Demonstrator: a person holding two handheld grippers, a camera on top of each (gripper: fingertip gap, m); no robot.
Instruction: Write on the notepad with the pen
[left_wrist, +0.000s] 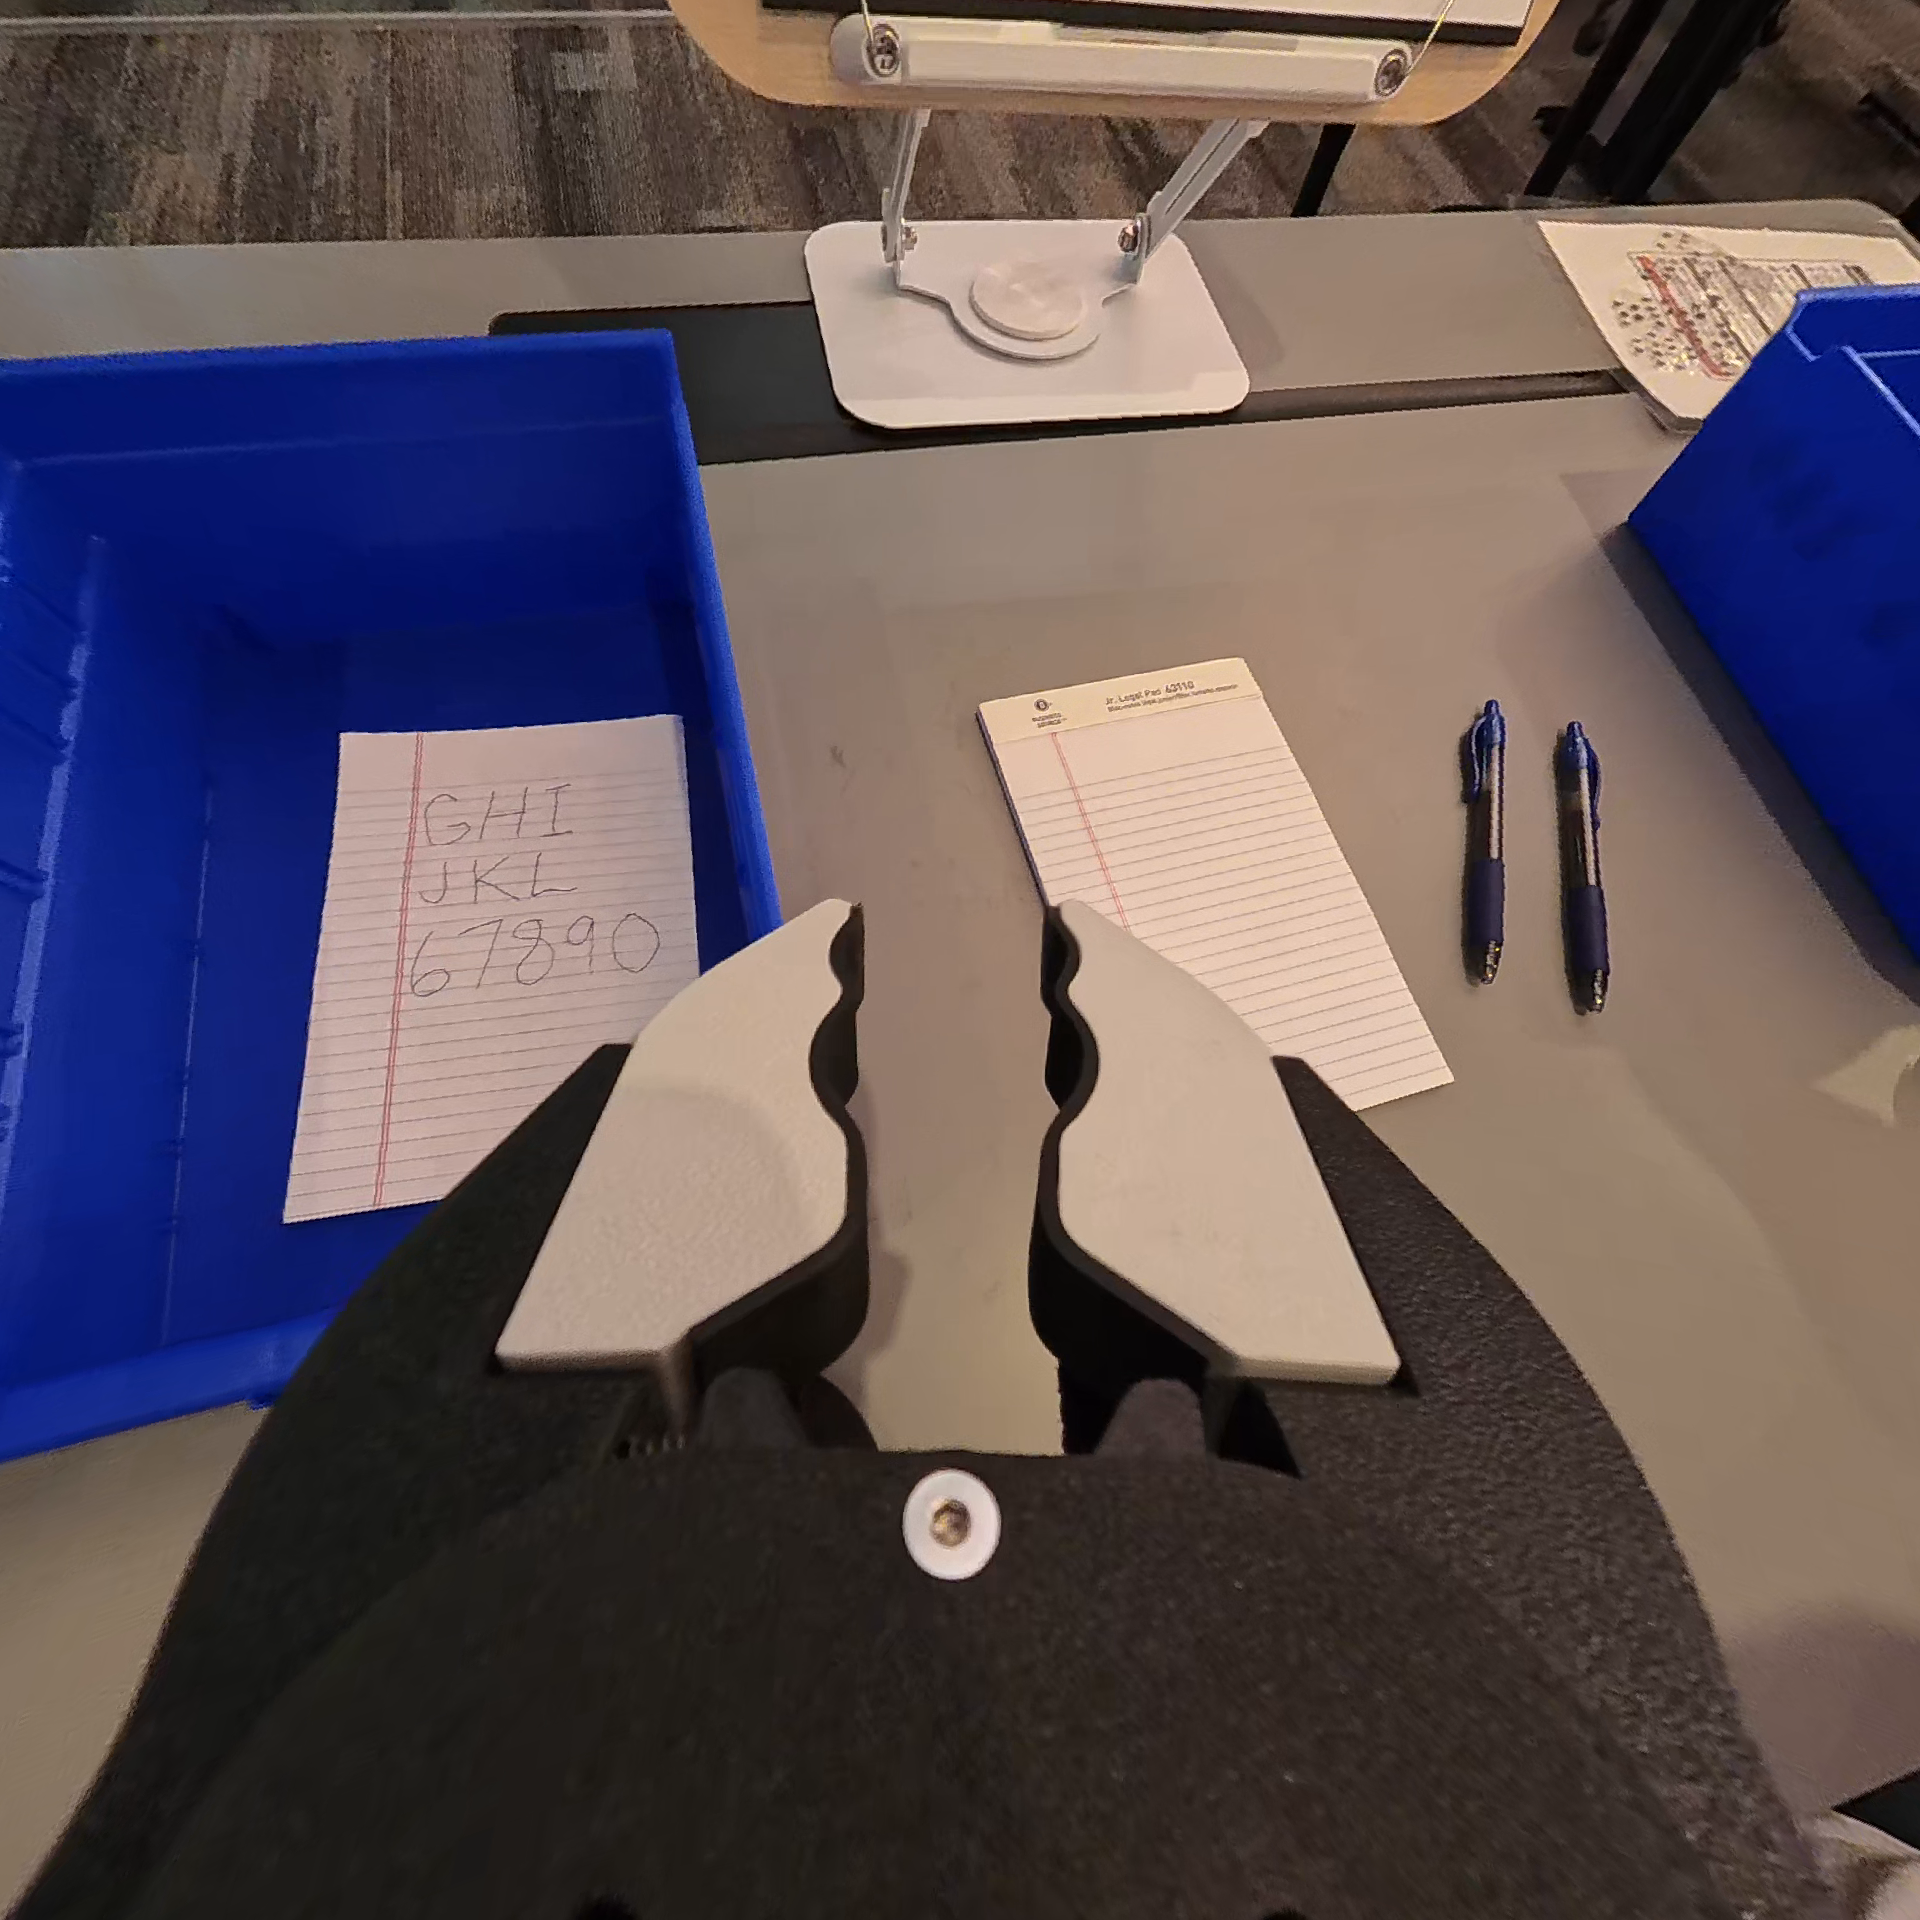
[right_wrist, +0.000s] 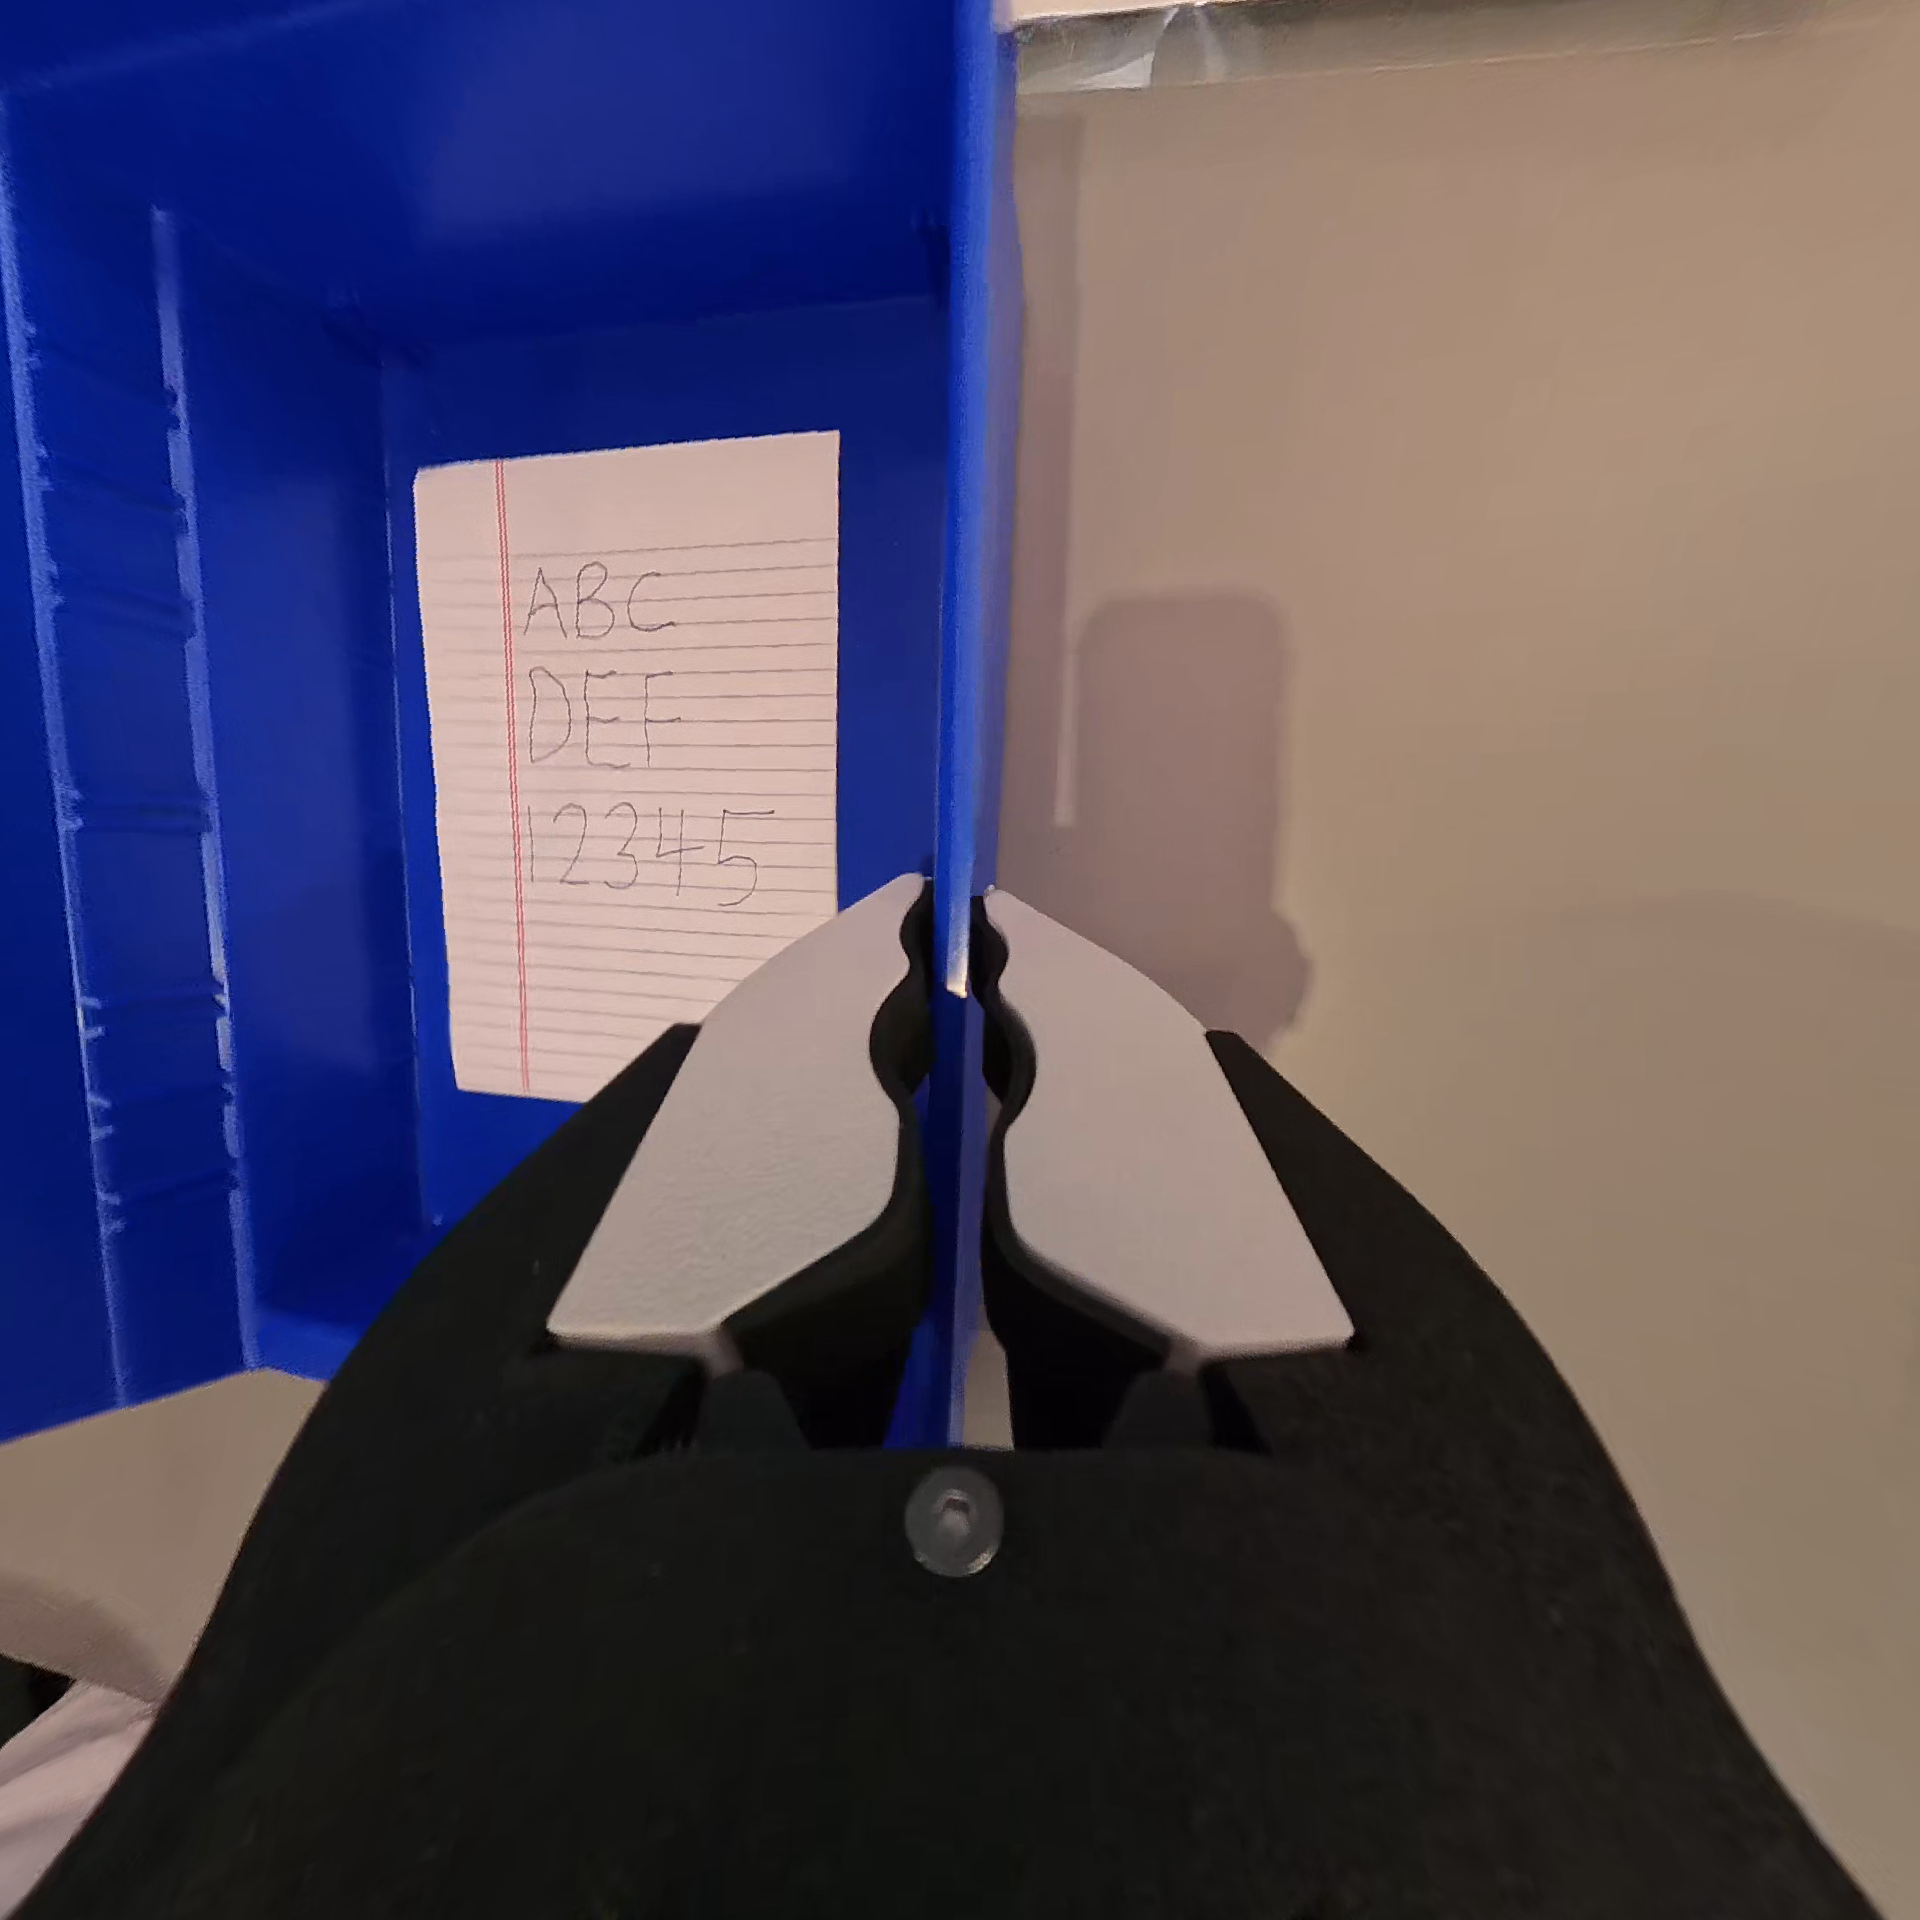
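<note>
Left tool (left_wrist: 951, 914) released above table (left_wrist: 1143, 582); right tool (right_wrist: 954, 894) clenched on blue bin wall (right_wrist: 971, 520)

Notepad (left_wrist: 1210, 883) and two pens on the grey table

The white ruled pad lies flat, its top page blank; just right of it, two blue pens (left_wrist: 1484, 842) (left_wrist: 1583, 868) lie parallel, apart.

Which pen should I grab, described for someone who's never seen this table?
On the grey table, find the notepad between the two blue bins. Two blue pens lie side by side to its right. Take the near pen, the one closer to the pad; the other pen lies toward the right bin.
</note>
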